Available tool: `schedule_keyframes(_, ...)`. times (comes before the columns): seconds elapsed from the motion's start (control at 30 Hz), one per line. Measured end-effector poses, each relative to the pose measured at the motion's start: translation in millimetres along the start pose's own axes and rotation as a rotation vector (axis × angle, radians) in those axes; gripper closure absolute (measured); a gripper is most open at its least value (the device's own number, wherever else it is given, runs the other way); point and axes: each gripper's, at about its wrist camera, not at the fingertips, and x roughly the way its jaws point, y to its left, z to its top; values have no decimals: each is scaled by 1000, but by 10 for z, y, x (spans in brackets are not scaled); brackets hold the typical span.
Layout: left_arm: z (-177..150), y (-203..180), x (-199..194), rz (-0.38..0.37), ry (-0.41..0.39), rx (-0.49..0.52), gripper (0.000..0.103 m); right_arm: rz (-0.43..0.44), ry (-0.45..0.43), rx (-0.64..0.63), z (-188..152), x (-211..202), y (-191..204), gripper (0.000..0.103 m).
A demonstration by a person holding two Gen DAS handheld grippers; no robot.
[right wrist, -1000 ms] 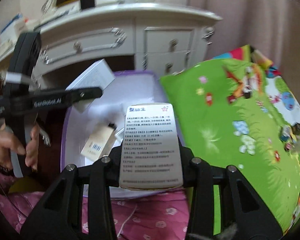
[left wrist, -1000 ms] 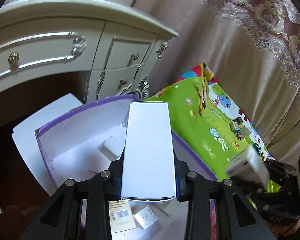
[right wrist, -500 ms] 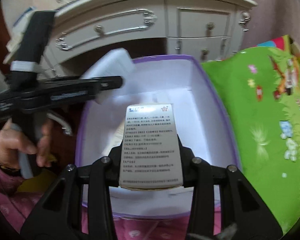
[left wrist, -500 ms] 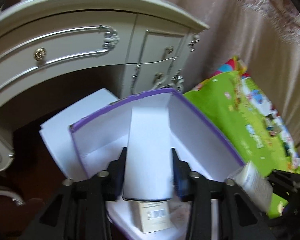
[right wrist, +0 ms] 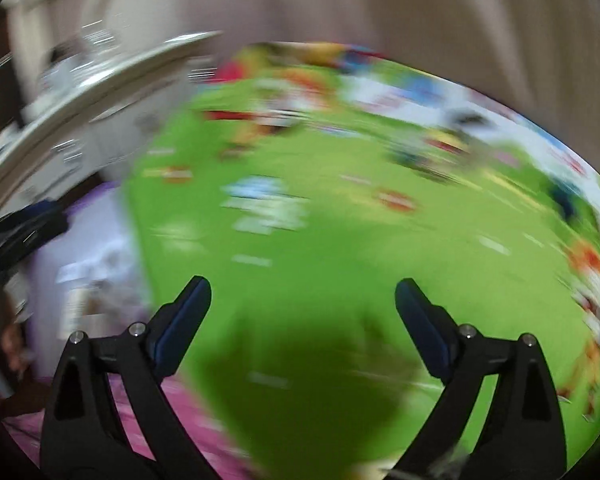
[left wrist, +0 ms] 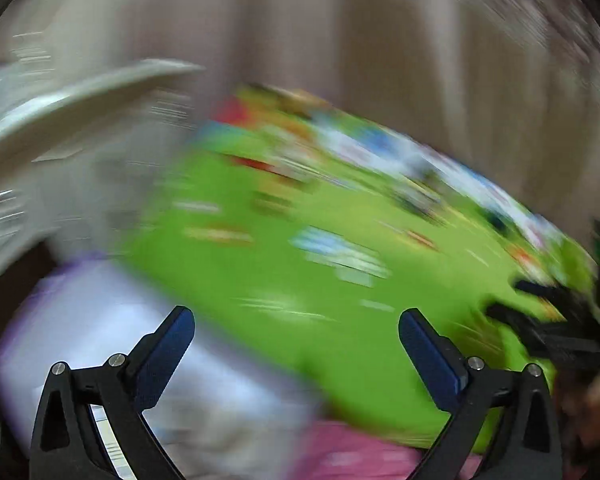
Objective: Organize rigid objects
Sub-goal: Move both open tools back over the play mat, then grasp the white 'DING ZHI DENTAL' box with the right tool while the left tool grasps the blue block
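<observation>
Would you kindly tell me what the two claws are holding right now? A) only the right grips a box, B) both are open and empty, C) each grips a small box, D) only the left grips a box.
B: the left claw and the right claw both show fingers spread wide with only the blurred green mat between them.

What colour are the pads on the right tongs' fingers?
Dark blue pads on black fingers, clearest in the right wrist view.

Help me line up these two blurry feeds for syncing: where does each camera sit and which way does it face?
Left wrist: on the left gripper, looking along its open fingers over the green play mat; purple-edged box lower left; right gripper at right.
Right wrist: on the right gripper, open, over the mat; box and left gripper at left.
Shared: mat, box, white dresser, curtain.
</observation>
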Motion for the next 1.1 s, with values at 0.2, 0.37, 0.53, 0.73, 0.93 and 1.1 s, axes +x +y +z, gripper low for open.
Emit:
schedule_keyframes(0.2,238,-1566,1248,-211,217,319,0,-305,68,219,-261,50,-1784,8)
schedule_keyframes(0.37,381,-2252,1837,-235,212,403,0,-448,72,436,-263,97,-3090,8)
schedule_keyframes(0.53,325,-2339,2109,-227,270,383,0,-487,73,427,36,370,-3732,8)
schedule_keyframes(0.73,218,-2442,2104,-172,214,460,0,-488,92,327,446,807,-4149,8)
schedule_keyframes(0.93,219,-2440,2091,-164,215,455,0,-476,117,349,618,1041,-4344,62)
schedule_keyframes(1.1,342,-2620,2248,-109,277,411,0,-402,103,431,264,614,-3929,68)
